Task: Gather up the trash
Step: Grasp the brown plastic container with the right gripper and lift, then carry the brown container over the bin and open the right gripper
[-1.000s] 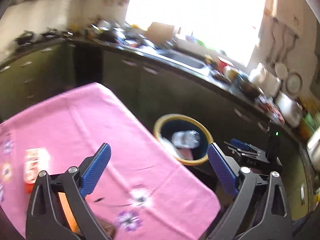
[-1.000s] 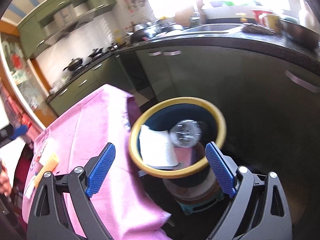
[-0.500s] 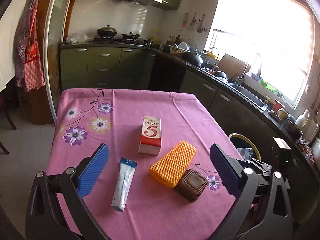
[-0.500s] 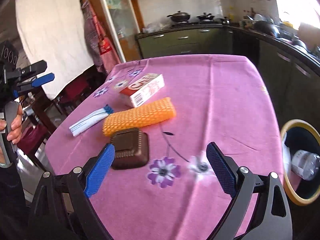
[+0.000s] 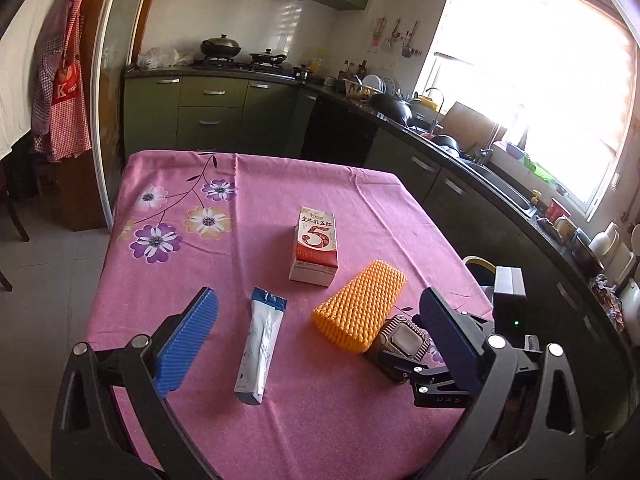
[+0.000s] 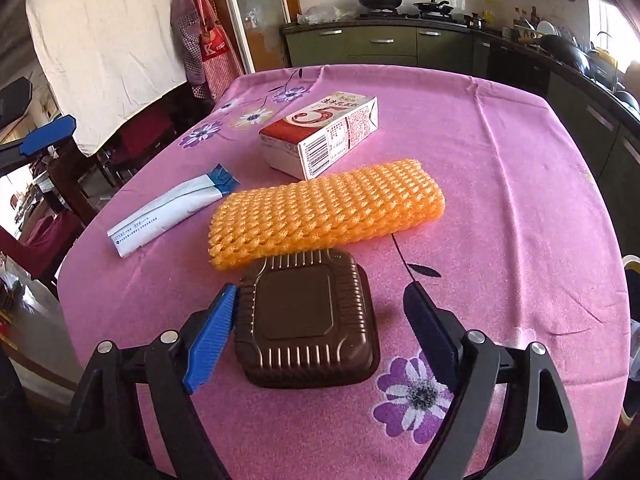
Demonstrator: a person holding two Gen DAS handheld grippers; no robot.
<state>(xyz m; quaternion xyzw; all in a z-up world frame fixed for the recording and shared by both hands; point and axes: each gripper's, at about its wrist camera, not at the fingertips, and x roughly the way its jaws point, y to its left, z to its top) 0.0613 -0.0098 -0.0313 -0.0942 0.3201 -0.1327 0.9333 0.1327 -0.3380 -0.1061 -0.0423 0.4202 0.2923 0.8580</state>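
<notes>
Several pieces of trash lie on the pink flowered tablecloth: a red-and-white milk carton, an orange foam net, a white and blue sachet and an upturned brown plastic tray. My right gripper is low over the table with its jaws closing and the brown tray between them. Its left pad is at the tray's edge, while the right pad stands apart. My left gripper hovers open above the near table edge with nothing between its fingers, and the sachet lies below it.
A yellow-rimmed bin stands on the floor past the table's right edge. Dark green cabinets and a cluttered counter run along the back and right. Aprons hang at the left. Chairs stand off the table's left side.
Both views have swung from the bin back to the table. My right gripper came down around the brown tray and its jaws narrowed. My left gripper drew slightly nearer the table.
</notes>
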